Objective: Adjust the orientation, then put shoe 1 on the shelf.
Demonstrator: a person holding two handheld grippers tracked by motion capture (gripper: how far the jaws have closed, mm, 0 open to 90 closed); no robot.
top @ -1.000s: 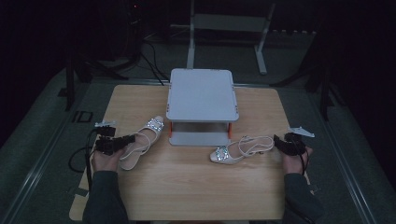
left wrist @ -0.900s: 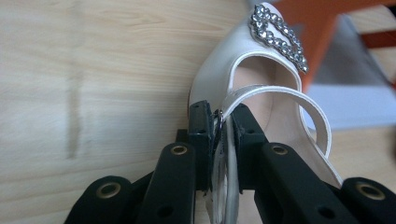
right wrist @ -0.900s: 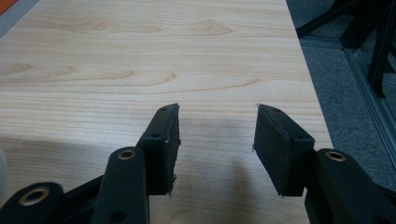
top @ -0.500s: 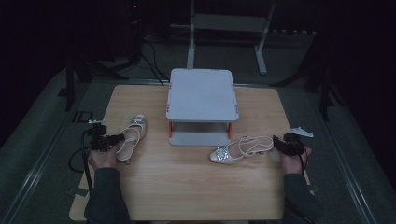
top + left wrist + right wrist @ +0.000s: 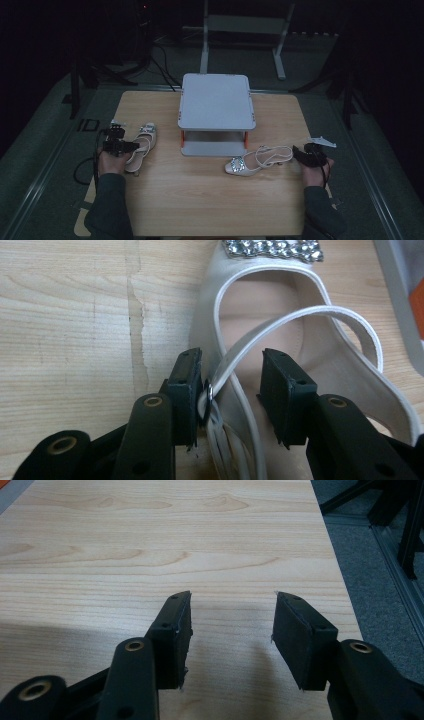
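While rhinestones trim the sandal [image 5: 280, 315], no writing reads

White rhinestone sandal [image 5: 141, 148] flat on table (left edge), strap loose

Only one marking can be made out — pale letters reading "ID" on the dark floor mat [image 5: 89, 125] just left of the table [image 5: 210, 200]. Nothing legible on the shoes, the grey stand or the grippers.

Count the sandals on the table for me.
2: one white strappy rhinestone sandal at the table's left edge by the left gripper, another in front of the grey shelf.
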